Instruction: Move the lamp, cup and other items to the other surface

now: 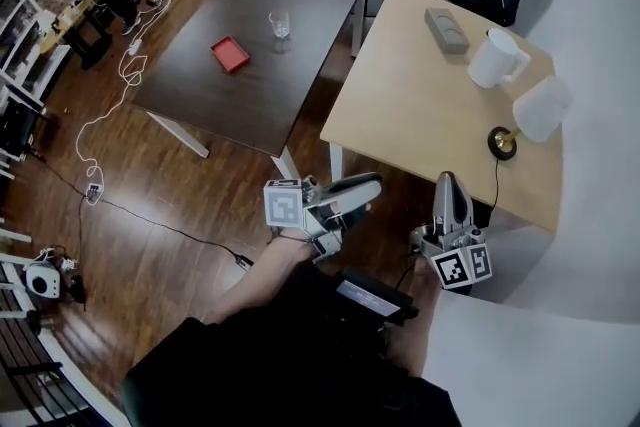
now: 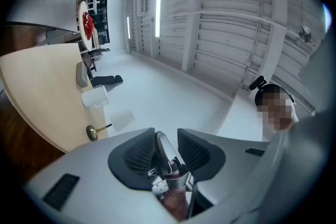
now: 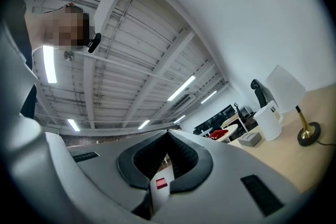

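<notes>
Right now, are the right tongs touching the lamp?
Apart. The head view shows the right tongs at the light table edge, with bare tabletop between them and the lamp.

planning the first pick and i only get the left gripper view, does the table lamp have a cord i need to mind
Observer: Yes. A thin black cord leaves the brass base of the white-shaded table lamp, runs to the near edge of the light wooden table and appears to drop over it.
Operator: anything on the other table besides the glass
Observer: A flat red square tray lies on the dark brown rectangular table, close to the clear drinking glass.
Operator: is the right claw carrying something
Observer: No. The right claw is shut with nothing in it.
</notes>
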A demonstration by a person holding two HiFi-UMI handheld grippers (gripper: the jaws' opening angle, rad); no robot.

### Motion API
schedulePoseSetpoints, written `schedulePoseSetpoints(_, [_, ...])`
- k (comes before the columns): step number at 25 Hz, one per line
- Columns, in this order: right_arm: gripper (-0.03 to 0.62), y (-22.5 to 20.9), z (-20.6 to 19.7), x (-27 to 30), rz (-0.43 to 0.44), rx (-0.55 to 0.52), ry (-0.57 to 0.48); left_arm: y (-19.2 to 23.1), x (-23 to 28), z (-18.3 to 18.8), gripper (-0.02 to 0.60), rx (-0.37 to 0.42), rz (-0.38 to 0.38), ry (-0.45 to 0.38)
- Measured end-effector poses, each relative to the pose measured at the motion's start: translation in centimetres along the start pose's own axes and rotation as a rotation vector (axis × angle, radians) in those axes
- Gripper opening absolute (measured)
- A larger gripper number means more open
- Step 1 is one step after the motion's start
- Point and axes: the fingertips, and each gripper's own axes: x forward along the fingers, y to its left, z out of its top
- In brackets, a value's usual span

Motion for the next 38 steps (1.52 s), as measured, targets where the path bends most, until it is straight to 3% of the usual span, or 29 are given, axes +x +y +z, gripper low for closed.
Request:
schedulePoseSetpoints(6, [0.014,3.4,-4.4,5.9,0.074,0.021,0.061,0.7,-5.5,4.6,0.138,0.021,0.036,-0.084])
schedulePoseSetpoints(11, [0.014,8.6,-9.1,11.4,0.151,0.035,0.125,0.7,-11.2,9.7,0.138,0.041,0.048,-0.159])
schedulePoseSetpoints(26, [0.014,20.7,-22.1,27.1,0.267,0.034,0.264,2.4,-28.2,24.3,0.138,0.06,0.085,-0.335])
schedulePoseSetpoints(38, [0.014,30.3,-30.7,34.6,0.356,0.05,0.328,1.2,-43.1,31.9,0.138,0.119,0.154,-0.491])
